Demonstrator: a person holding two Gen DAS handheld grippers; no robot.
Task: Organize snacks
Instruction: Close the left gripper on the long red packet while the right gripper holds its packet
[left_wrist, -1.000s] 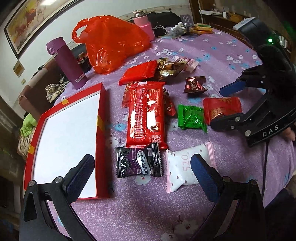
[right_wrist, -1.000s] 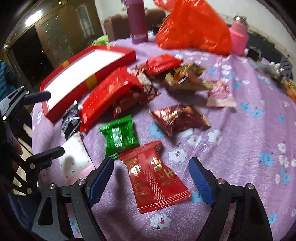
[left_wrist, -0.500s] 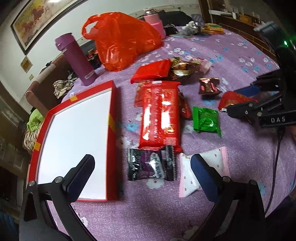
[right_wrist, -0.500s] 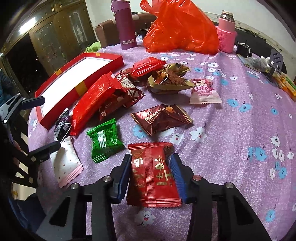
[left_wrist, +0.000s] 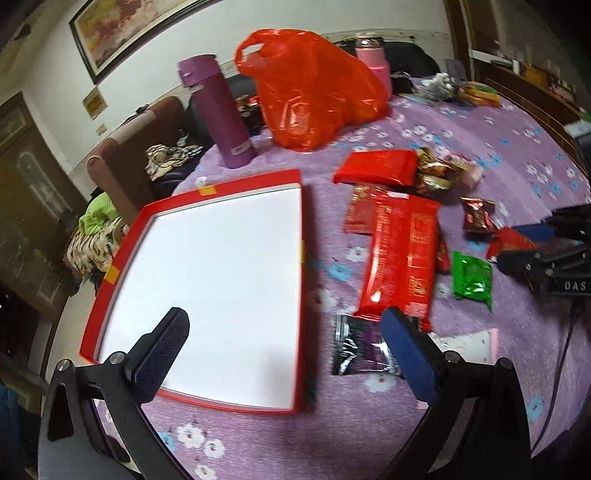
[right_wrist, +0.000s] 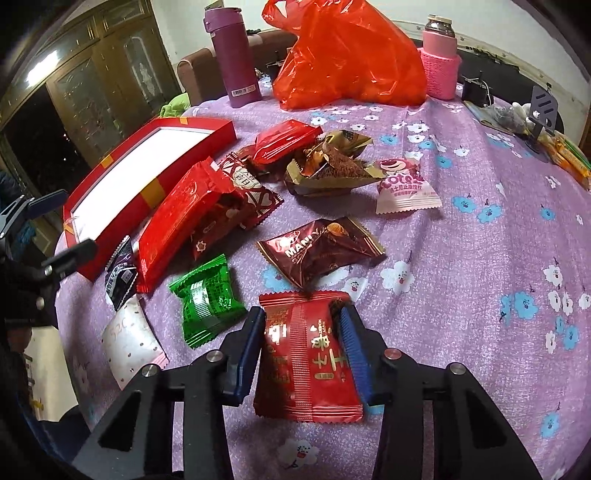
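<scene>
Red foil with gold characters and crimped ends: the packet (right_wrist: 308, 354) lies flat on the purple flowered cloth (right_wrist: 461, 280), pinched at its long sides between the blue pads (right_wrist: 352, 345) of the right gripper (right_wrist: 301, 349), whose jaws have just closed in on it. Its near end runs under the gripper and is partly hidden. Just left of the gripper sits a green packet (right_wrist: 207, 299); ahead lies a brown one (right_wrist: 319, 251). Farther left, the left gripper (left_wrist: 286, 349) stands spread wide and holds nothing, over the near edge of the red box (left_wrist: 122, 236), white inside. A dark packet (left_wrist: 354, 347) is half hidden behind its right finger, and that view is blurred.
</scene>
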